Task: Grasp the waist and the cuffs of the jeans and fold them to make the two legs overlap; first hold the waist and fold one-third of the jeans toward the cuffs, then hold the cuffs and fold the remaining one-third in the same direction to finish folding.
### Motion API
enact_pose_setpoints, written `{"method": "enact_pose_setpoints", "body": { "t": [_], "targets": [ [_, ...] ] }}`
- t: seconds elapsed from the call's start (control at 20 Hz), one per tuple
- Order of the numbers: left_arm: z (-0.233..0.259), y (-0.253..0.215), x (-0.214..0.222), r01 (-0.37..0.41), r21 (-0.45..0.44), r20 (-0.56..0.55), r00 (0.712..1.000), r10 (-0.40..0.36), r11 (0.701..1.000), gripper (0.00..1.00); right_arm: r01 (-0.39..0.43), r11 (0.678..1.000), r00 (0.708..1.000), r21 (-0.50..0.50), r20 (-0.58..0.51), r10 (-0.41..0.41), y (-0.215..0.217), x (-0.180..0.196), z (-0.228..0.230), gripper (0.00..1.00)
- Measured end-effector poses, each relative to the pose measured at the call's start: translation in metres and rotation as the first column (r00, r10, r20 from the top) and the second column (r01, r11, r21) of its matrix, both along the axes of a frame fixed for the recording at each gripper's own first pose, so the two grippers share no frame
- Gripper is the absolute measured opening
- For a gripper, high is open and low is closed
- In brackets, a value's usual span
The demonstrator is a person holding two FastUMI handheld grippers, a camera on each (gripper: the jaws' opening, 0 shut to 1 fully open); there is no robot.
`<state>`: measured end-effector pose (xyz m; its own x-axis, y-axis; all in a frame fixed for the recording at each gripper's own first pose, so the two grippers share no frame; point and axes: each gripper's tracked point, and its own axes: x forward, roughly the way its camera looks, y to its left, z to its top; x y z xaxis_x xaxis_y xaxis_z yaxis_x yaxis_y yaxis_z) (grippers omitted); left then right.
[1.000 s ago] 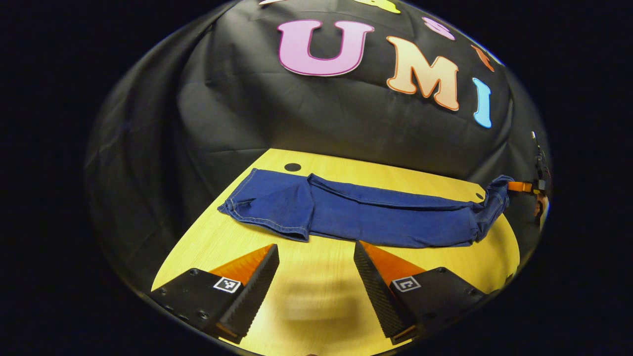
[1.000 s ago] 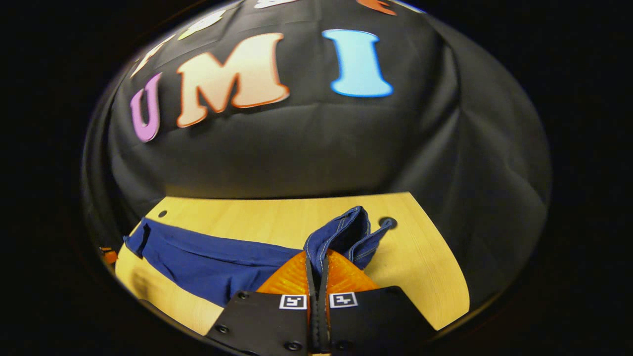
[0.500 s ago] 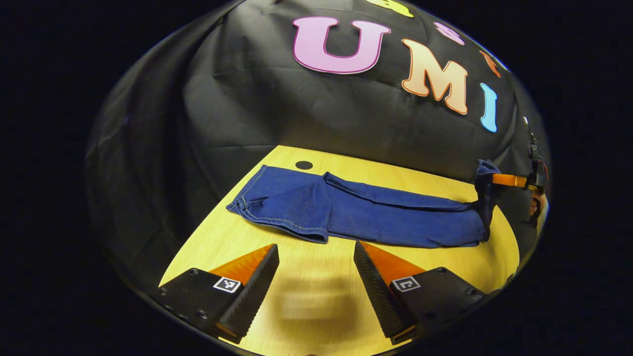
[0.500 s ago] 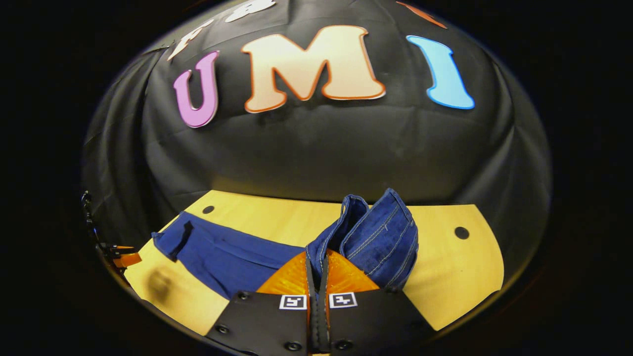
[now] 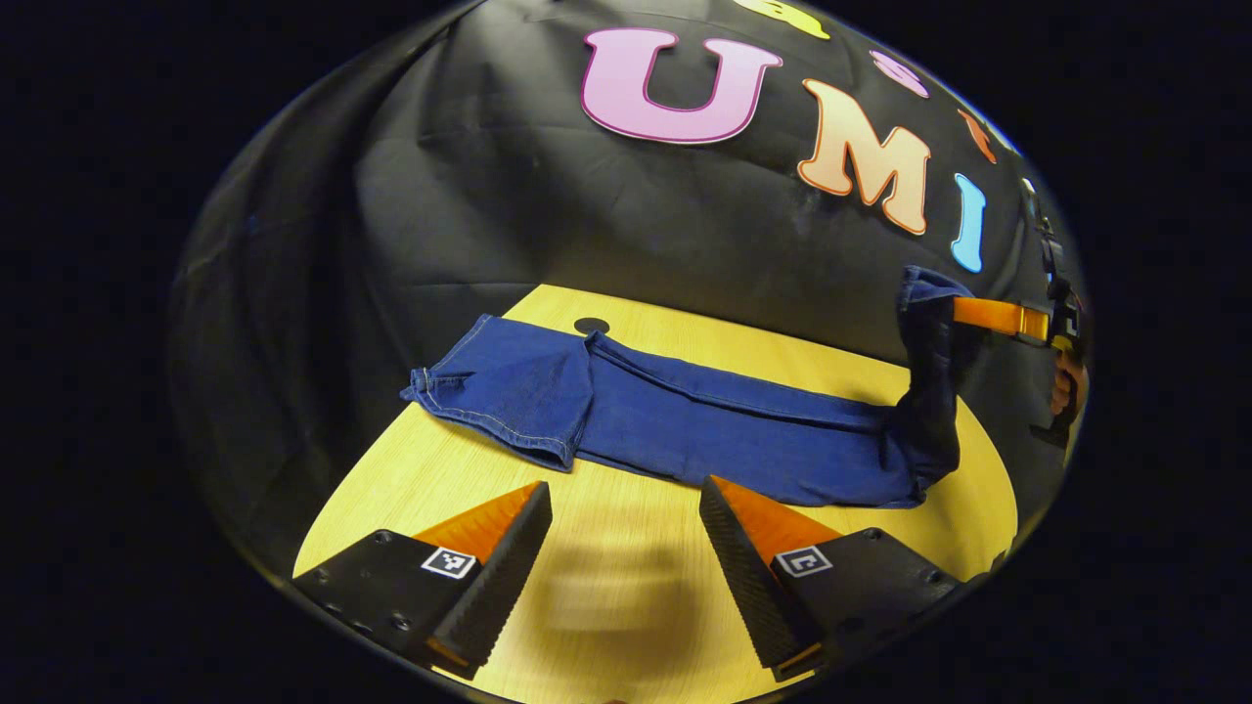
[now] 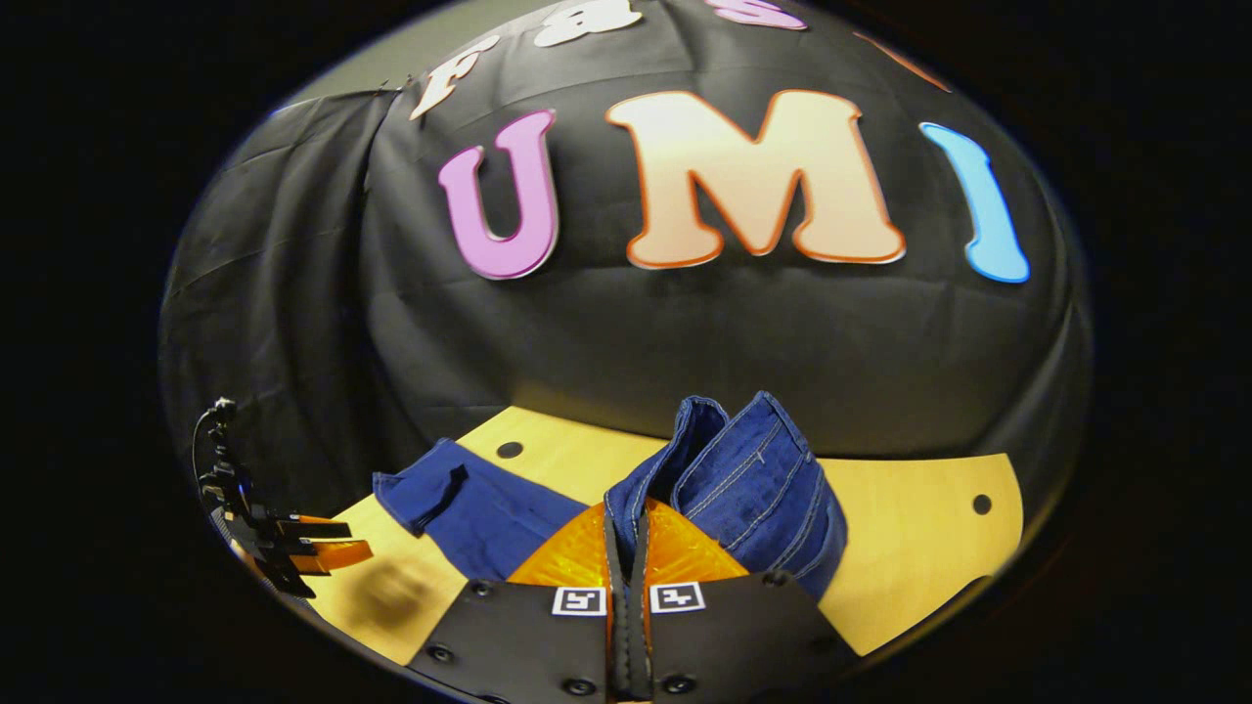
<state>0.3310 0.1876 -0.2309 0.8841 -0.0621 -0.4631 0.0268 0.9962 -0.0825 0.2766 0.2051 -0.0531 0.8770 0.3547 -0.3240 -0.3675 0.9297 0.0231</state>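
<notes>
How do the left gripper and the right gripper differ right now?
The left gripper is open and holds nothing; the right gripper is shut on one end of the jeans. The left hovers over bare table; the right has that end raised off it.

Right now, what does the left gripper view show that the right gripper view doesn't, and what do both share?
Left gripper view: the jeans at full length on the table, one end lifted by the right claw; a hand holds it. Right gripper view: that claw shut on the denim. Both: the jeans, the table, and the left claw, open and off the cloth.
</notes>
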Motion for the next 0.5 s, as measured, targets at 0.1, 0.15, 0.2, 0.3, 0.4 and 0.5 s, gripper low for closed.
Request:
{"method": "enact_pose_setpoints", "body": {
  "t": [0.1, 0.15, 0.2, 0.3, 0.4, 0.5],
  "targets": [
    [-0.001, 0.002, -0.001, -0.002, -0.005, -0.003, 1.000, 0.002, 1.000, 0.95, -0.050, 0.999, 0.997, 0.004, -0.065, 0.050, 0.034, 0.004, -0.032, 0.02],
    [-0.002, 0.003, 0.000, -0.004, -0.004, -0.006, 1.000, 0.004, 1.000, 0.95, -0.065, 0.998, 0.992, 0.006, -0.104, 0.065, 0.050, 0.006, -0.055, 0.02],
    [-0.003, 0.005, -0.001, -0.005, -0.003, -0.005, 1.000, 0.005, 1.000, 0.95, -0.075, 0.997, 0.985, 0.009, -0.154, 0.075, 0.061, 0.009, -0.081, 0.02],
    [-0.002, 0.008, -0.001, -0.006, -0.003, -0.005, 1.000, 0.006, 1.000, 0.95, -0.085, 0.996, 0.970, -0.004, -0.229, 0.082, 0.068, 0.012, -0.123, 0.02],
    [-0.001, 0.011, -0.002, -0.008, -0.005, -0.002, 1.000, 0.008, 1.000, 0.95, -0.096, 0.995, 0.951, -0.031, -0.297, 0.083, 0.074, 0.010, -0.155, 0.02],
    [-0.002, 0.014, 0.000, -0.013, -0.009, 0.003, 1.000, 0.013, 1.000, 0.95, -0.110, 0.992, 0.933, -0.066, -0.350, 0.080, 0.074, 0.004, -0.186, 0.02]
  ]
}}
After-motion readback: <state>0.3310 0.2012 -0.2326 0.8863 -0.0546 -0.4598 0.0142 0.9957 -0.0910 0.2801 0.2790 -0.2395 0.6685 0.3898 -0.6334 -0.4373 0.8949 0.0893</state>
